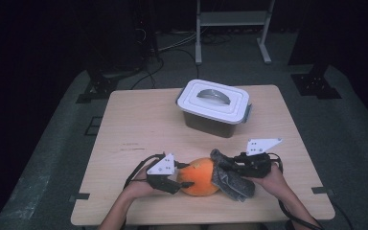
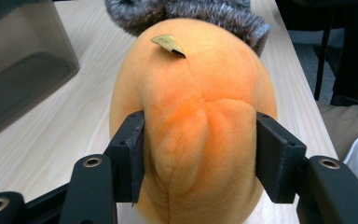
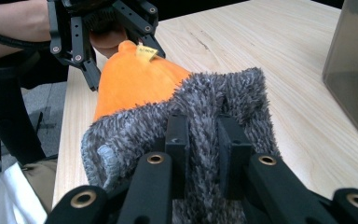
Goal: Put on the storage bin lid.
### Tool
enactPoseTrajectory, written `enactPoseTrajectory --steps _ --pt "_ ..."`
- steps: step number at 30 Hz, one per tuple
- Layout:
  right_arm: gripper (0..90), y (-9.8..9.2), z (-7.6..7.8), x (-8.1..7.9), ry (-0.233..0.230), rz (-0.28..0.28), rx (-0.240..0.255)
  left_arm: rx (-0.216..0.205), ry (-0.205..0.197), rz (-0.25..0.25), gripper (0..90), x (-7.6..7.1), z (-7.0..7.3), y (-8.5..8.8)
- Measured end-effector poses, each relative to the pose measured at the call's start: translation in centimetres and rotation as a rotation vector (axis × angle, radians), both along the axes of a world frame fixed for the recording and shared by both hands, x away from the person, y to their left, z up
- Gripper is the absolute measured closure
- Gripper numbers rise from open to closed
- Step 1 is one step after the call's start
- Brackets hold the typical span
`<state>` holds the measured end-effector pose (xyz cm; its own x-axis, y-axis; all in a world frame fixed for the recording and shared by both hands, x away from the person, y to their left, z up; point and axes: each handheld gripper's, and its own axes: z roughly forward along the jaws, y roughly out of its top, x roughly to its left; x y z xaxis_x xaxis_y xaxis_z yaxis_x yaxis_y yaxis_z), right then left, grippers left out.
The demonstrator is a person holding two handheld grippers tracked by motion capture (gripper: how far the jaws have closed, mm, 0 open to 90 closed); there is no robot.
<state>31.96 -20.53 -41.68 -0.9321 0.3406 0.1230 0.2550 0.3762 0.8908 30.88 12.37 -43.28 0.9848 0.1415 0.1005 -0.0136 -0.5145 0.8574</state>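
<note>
toy: the orange plush toy [image 2: 193, 126] lies nearest, wedged between the left claw's [image 2: 199, 156] jaws, whose pads press into its flanks; its far end runs away from that claw toward the cloth.
table: the wooden table [image 1: 139, 124] bears everything; both claws work at its near edge, facing each other across the toy.
box: a lidded box [image 1: 214, 108] stands beyond both claws, well apart from them, lid on.
cloth: the grey fuzzy cloth [image 3: 214, 100] drapes over the toy's end nearest the right claw [image 3: 203, 140], whose jaws are pressed together on a fold of it.
tag: a small yellow tag [image 2: 168, 44] sticks up from the toy, past the left claw's jaws.
done: as i judge it, both grips are set; the toy is steadied on one side and the cloth is pinched on the other, touching the toy.
left: whether the cloth goes on or comes off, i cannot tell; most of the toy is bare, so the work seems about midway.
</note>
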Motion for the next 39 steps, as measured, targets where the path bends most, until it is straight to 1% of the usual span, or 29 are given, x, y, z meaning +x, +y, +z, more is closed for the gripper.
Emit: enactPoseTrajectory --steps 2,5,7,9,12,15,18,20,22,23,24,26,29,30,34,35,36,39 --pt "76.1 0.4 0.2 -0.1 -0.005 0.009 0.010 0.007 -0.008 -0.013 42.1 0.0 -0.1 0.2" --pt "76.1 1.4 0.8 -0.4 -0.024 0.031 0.030 0.006 -0.001 -0.022 42.0 0.2 -0.2 0.5" --pt "76.1 1.7 0.8 -0.3 -0.028 0.039 0.032 0.009 0.003 -0.025 42.0 0.2 -0.2 0.8" --pt "76.1 1.6 0.6 -0.2 -0.009 0.043 0.044 0.010 0.006 -0.032 42.0 0.2 -0.3 1.0" --pt "76.1 1.2 0.0 0.1 0.012 0.036 0.043 0.011 0.013 -0.042 41.9 0.3 -0.4 1.3" --pt "76.1 0.5 -0.7 0.5 0.039 0.024 0.031 0.005 0.018 -0.046 42.0 0.4 -0.5 1.4" --pt "76.1 -0.2 -1.3 0.8 0.061 -0.001 0.006 0.005 0.018 -0.053 42.0 0.4 -0.5 1.5" --pt "76.1 -0.4 -1.1 0.8 0.064 -0.004 0.021 0.005 0.016 -0.061 42.2 0.3 -0.6 1.5" --pt "76.1 -0.1 -0.5 0.7 0.043 0.001 0.044 0.009 0.013 -0.072 42.2 0.2 -0.6 1.4" --pt "76.1 0.1 -0.2 0.6 0.037 0.008 0.061 0.013 0.009 -0.079 42.2 0.2 -0.6 1.4" --pt "76.1 0.3 -0.1 0.6 0.032 0.018 0.068 0.016 0.008 -0.080 42.2 0.1 -0.6 1.4" --pt "76.1 0.8 -0.2 0.5 0.027 0.029 0.049 0.017 0.011 -0.082 42.1 0.1 -0.6 1.5" --pt "76.1 0.6 -0.9 0.7 0.060 0.043 0.052 0.013 0.020 -0.082 41.9 0.2 -0.7 1.6" --pt "76.1 0.5 -1.0 0.7 0.062 0.042 0.044 0.013 0.024 -0.079 41.8 0.3 -0.7 1.7" --pt "76.1 -0.3 -1.6 0.8 0.079 0.016 -0.021 0.010 0.029 -0.075 41.7 0.4 -0.7 1.9" --pt "76.1 -0.5 -1.6 0.9 0.080 0.009 -0.028 0.010 0.030 -0.072 41.6 0.4 -0.7 1.9" --pt "76.1 -0.6 -1.5 0.9 0.074 0.004 -0.022 0.010 0.030 -0.072 41.4 0.4 -0.7 1.9" --pt "76.1 -0.5 -0.5 0.6 0.043 0.013 0.036 0.000 0.034 -0.061 41.0 0.4 -0.7 1.9"
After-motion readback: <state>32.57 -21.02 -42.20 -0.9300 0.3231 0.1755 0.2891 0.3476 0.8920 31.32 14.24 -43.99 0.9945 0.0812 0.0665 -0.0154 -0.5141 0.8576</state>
